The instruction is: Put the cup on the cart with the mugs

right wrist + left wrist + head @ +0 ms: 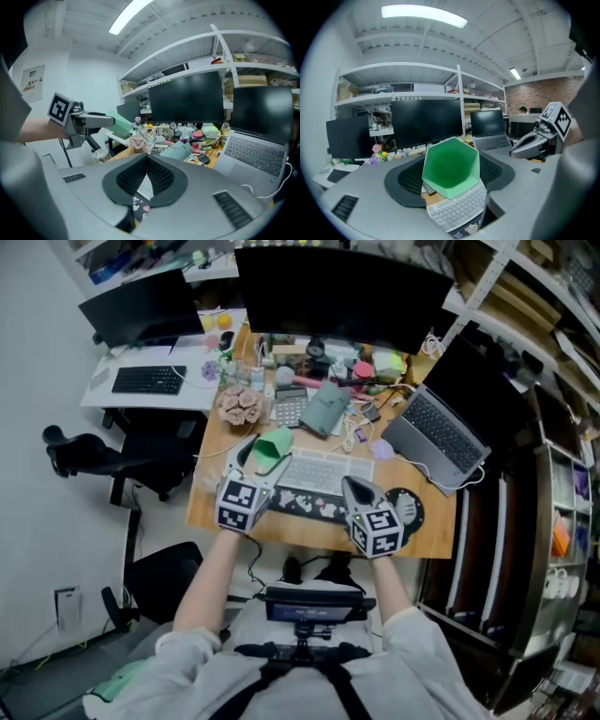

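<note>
A light green, six-sided cup [273, 448] hangs just above the wooden desk [211, 502], tipped on its side between the jaws of my left gripper [262, 468]. The left gripper view looks straight into the cup's open mouth [451, 168], with the pads pressing on its sides. The right gripper view shows the same cup [121, 124] from the side, held up at the left. My right gripper [354, 489] hovers over the keyboard's right end. Its pads [131, 180] meet at the tips with nothing between them.
A white keyboard [323, 472] lies under both grippers. An open laptop [436, 437] sits to the right, a wide dark monitor [342, 296] behind. Cluttered small items fill the desk's back. A black chair [122, 460] stands to the left. White mugs [560, 585] sit on a rack at the far right.
</note>
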Demonstrator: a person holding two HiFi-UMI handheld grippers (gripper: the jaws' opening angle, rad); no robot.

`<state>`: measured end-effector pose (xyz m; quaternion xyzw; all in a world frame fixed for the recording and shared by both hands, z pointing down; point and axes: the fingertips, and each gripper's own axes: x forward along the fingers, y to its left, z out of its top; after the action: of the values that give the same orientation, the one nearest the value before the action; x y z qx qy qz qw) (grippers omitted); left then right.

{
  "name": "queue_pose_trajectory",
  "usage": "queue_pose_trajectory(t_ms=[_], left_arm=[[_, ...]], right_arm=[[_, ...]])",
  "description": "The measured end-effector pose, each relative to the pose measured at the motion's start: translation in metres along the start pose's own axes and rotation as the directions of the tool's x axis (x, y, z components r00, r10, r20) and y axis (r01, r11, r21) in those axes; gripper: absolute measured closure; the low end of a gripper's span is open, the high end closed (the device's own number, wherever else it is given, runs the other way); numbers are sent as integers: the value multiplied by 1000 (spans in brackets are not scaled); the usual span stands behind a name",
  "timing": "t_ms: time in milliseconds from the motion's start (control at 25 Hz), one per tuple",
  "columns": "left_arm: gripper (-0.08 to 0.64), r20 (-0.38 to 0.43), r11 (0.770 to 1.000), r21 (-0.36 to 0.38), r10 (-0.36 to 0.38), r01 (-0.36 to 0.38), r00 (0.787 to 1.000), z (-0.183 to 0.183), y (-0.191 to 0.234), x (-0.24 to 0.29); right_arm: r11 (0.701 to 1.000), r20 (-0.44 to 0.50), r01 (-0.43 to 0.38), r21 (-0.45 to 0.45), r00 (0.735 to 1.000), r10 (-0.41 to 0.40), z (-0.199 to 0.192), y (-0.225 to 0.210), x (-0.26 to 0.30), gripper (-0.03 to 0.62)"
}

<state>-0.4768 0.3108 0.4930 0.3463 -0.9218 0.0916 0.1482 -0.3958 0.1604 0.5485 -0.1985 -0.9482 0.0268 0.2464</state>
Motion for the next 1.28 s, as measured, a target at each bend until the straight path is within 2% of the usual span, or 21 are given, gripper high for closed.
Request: queue_pose_trajectory(t_ms=[200,360,480,680,800,920,1120,1280], left_arm=[[226,31,993,36,-117,116,993,5,-41,-7],[225,35,974,63,-222,219,975,10,-84,-2],[226,40,952,83,-297,293,954,19,-119,8],[226,42,909,118,-407,400,912,34,-185,18],[226,51,883,142,-457,446,888,40,-230,21],[225,48,861,161,-496,483,867,49,-283,23],[225,38,797,208,-586,567,809,70,-386,23],[226,50,732,258,-662,630,748,90,-464,24]], right_arm=[[992,20,116,47,993,-117,-18,-10,-40,584],[966,21,230,117,972,-234,-34,-36,-86,584],[935,27,321,153,944,-329,-46,-60,-129,584],[865,30,442,238,886,-462,-71,-96,-200,584],[832,47,495,250,852,-521,-82,-116,-241,584],[811,65,517,273,832,-552,-89,-131,-284,584],[769,92,568,293,784,-614,-106,-158,-368,584],[737,106,599,313,749,-654,-119,-178,-431,584]])
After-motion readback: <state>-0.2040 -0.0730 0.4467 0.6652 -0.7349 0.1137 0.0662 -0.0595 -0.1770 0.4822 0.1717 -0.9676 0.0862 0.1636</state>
